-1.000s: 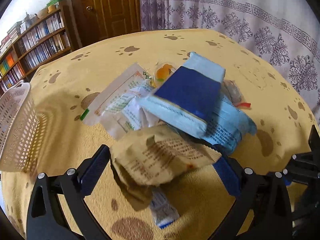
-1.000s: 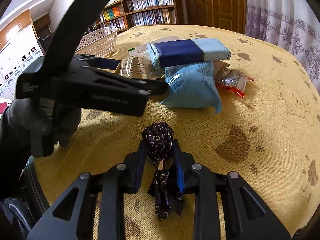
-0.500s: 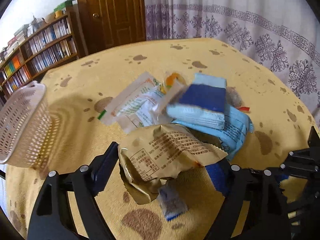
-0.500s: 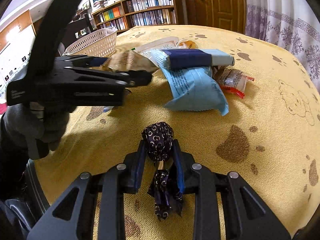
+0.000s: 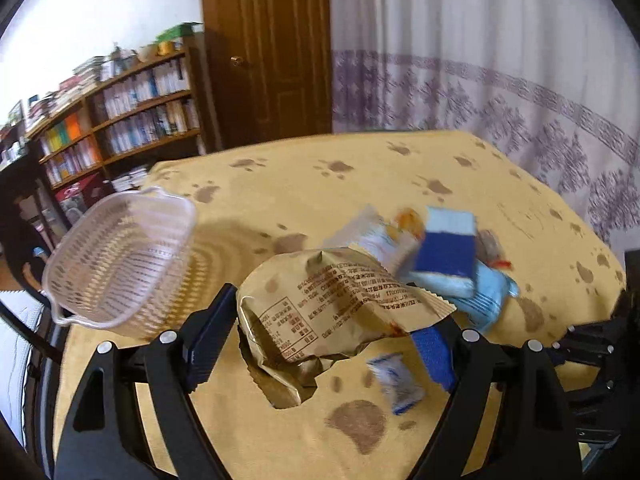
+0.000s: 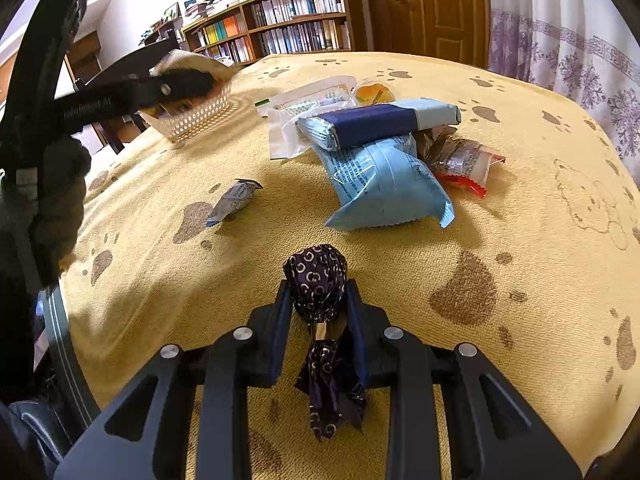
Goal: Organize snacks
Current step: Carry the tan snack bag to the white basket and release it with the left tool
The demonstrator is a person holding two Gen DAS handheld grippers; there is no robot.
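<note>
Now the left gripper, clamped on the tan snack bag, has lifted clear of the snack pile toward the white basket — drop comes next, probably; small blue packet left behind near the pile; right gripper pinches a purple-wrapped candy, waiting well short of the basket.

Snack count on my table

I count one white basket, one tan crinkled bag in my left gripper, and one purple wrapped sweet in my right gripper. Lying on the cloth are one dark blue packet, one light blue bag, one small blue-and-white sachet, one red-edged clear packet, one orange jelly cup, and two flat white pouches
</note>
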